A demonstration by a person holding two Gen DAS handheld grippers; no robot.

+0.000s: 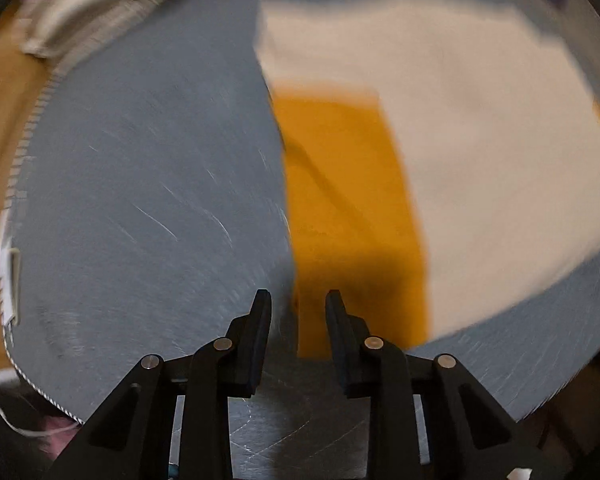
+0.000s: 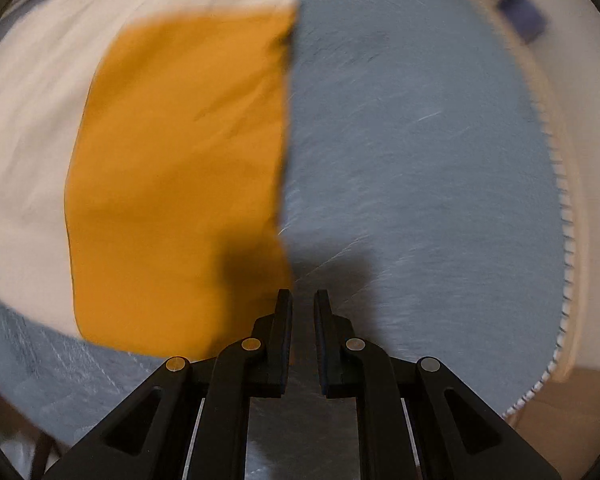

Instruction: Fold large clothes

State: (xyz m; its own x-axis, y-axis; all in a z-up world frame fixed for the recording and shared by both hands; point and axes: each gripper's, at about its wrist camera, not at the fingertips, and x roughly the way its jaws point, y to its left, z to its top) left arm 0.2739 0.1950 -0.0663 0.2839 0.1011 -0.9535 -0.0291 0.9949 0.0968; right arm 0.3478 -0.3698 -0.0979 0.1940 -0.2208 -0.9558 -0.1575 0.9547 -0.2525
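Both grippers empty above the half-folded garment, lining up the next fold

The white-and-mustard garment (image 1: 460,128) lies flat on the grey mat (image 1: 140,180), its mustard panel (image 2: 180,168) ending in a straight edge with bare mat beyond. The left gripper (image 1: 298,298) hovers over the near corner of that panel, jaws parted with nothing between them; the right gripper (image 2: 303,296) hangs just off the panel's edge over bare mat, jaws only narrowly apart and also empty. To fold cleanly, I judge each claw should drop onto that mustard edge at matching points — one toward each end — pinch the top layer only, then lift and carry together so the crease stays straight. Motion blur hides finer wrinkles.
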